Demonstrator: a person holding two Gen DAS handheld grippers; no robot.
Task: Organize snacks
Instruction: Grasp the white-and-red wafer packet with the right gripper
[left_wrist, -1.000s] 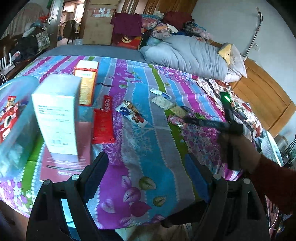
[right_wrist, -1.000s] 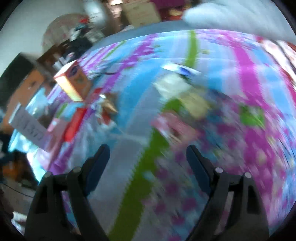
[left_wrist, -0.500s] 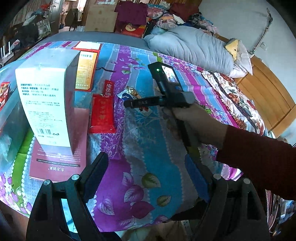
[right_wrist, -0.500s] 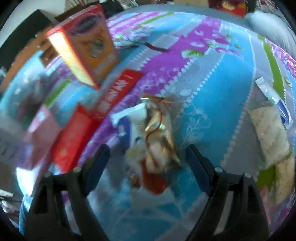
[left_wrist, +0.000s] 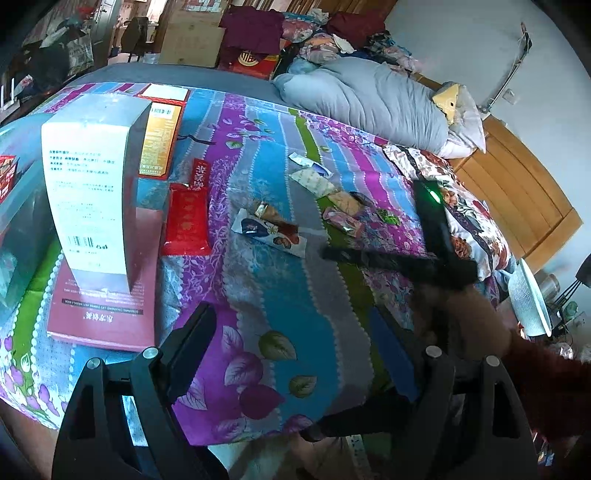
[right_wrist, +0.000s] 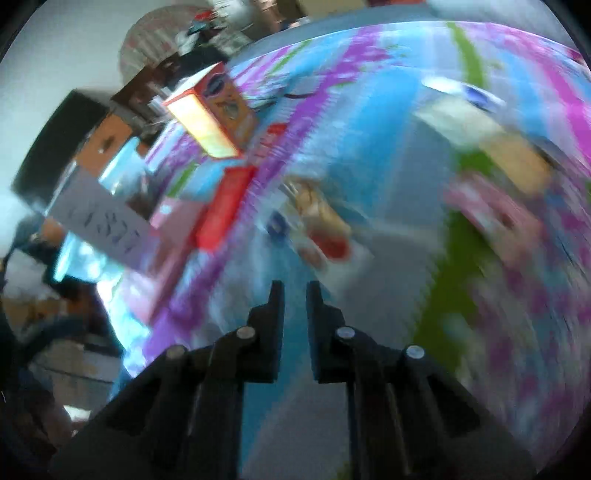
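Right gripper (right_wrist: 294, 291): fingers (right_wrist: 275, 295) just snapped nearly together, thin gap left, nothing between them. It hangs over bare bedspread (right_wrist: 369, 155), short of the snack packet (right_wrist: 317, 221); that view is motion-blurred, so no fine detail.

Left gripper (left_wrist: 291, 332): fingers (left_wrist: 199, 321) spread wide, empty, above the purple and blue stripes near the bed's front edge.

Left view: snack packet (left_wrist: 271, 230) lies flat mid-bed, apart from everything. Smaller wrappers (left_wrist: 343, 206) are scattered behind it toward the floral pillow (left_wrist: 461, 214). Red pouch (left_wrist: 186, 221) lies to its left, then a white box (left_wrist: 92, 184) standing on a flat pink box (left_wrist: 107, 314). Orange box (left_wrist: 159, 140) behind those. Clear bin (left_wrist: 14, 206) at far left edge.

Open room: broad bare strip of bedspread between packet and front edge. A hand (left_wrist: 461, 317) in a dark red sleeve (left_wrist: 546, 387) holds the right gripper's black body (left_wrist: 436, 240) at the bed's right side.
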